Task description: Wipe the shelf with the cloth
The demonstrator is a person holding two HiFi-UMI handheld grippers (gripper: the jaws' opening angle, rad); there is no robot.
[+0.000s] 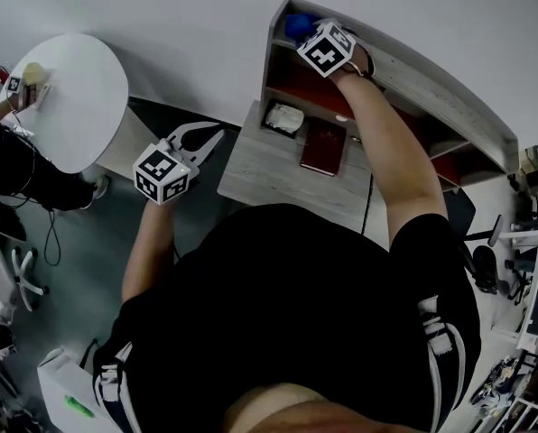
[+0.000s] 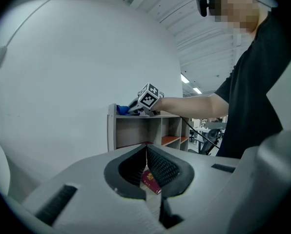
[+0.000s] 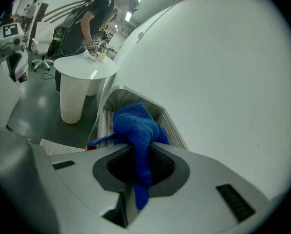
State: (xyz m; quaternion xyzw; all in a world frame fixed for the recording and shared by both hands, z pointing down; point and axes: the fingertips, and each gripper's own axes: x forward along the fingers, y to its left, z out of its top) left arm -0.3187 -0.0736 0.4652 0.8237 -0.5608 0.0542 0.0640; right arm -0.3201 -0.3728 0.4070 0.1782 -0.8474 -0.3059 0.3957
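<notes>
Wall in plain white (image 1: 188, 7) backs a grey wooden desk (image 1: 269, 174), seen from steeply above over the person's dark shirt. On the desk, against the wall, stands a grey wooden shelf unit (image 1: 431, 90) with open compartments whose floors are reddish. A round white table (image 1: 79, 88) stands well apart to the left.

The right gripper (image 3: 138, 161) reaches up to the left end of the shelf's top board. Its jaws are clamped on a blue knitted cloth (image 3: 135, 126), which bunches ahead of the jaws and rests on the board close to the wall. The left gripper (image 1: 211, 137) hangs beside the desk's left edge, away from the shelf, its jaws pressed together with nothing between them.

A dark red booklet (image 1: 324, 146) lies flat on the desk in front of the shelf. A small pale packet (image 1: 284, 117) lies just left of it, at the mouth of the lower left compartment.

The wiping of the top board seems to be at its start. To do it well, the cloth should probably be pressed flat onto the board and drawn along its full length towards the right end. The grip needs to stay firm so the bunched cloth does not slip out, and the jaws should stay clear of the wall.
</notes>
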